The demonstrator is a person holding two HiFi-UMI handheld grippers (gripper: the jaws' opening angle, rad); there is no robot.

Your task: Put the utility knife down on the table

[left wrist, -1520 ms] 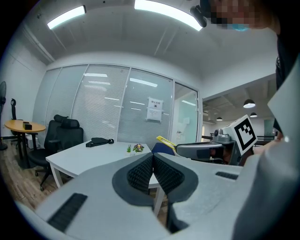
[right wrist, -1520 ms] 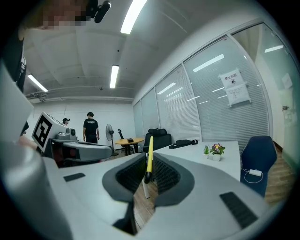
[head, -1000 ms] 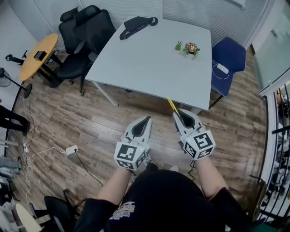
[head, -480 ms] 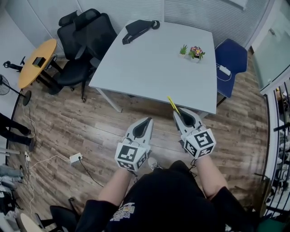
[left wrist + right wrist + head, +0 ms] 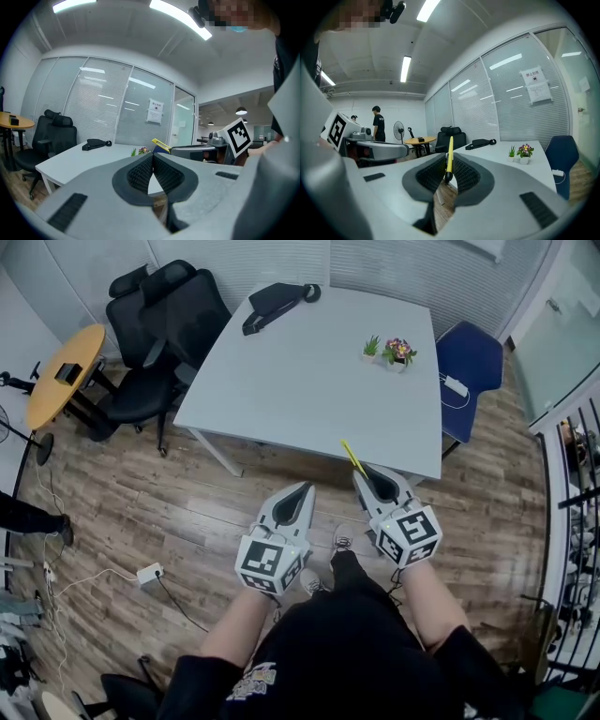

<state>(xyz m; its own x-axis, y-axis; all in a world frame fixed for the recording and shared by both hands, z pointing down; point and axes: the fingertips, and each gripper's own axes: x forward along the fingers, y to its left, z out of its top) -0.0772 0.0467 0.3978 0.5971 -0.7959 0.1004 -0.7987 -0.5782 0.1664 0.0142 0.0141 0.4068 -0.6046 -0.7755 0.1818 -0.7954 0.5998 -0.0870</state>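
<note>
Right gripper view, right hand-held gripper (image 5: 449,164) clamping utility knife (image 5: 450,146), head view shows only its end, left hand-held gripper (image 5: 153,161) closed

A yellow utility knife (image 5: 353,457) is being shown against the black ribbed pads of the grey right gripper (image 5: 364,474). The same grey and black are being shown by the left gripper (image 5: 306,487), and black-and-white square markers (image 5: 265,561) are being displayed on the 2 grippers. A pale grey table (image 5: 309,381) is being set off by brown wood-grain floor (image 5: 141,493), 1 blue chair (image 5: 469,357) and black office chairs (image 5: 164,310).
</note>
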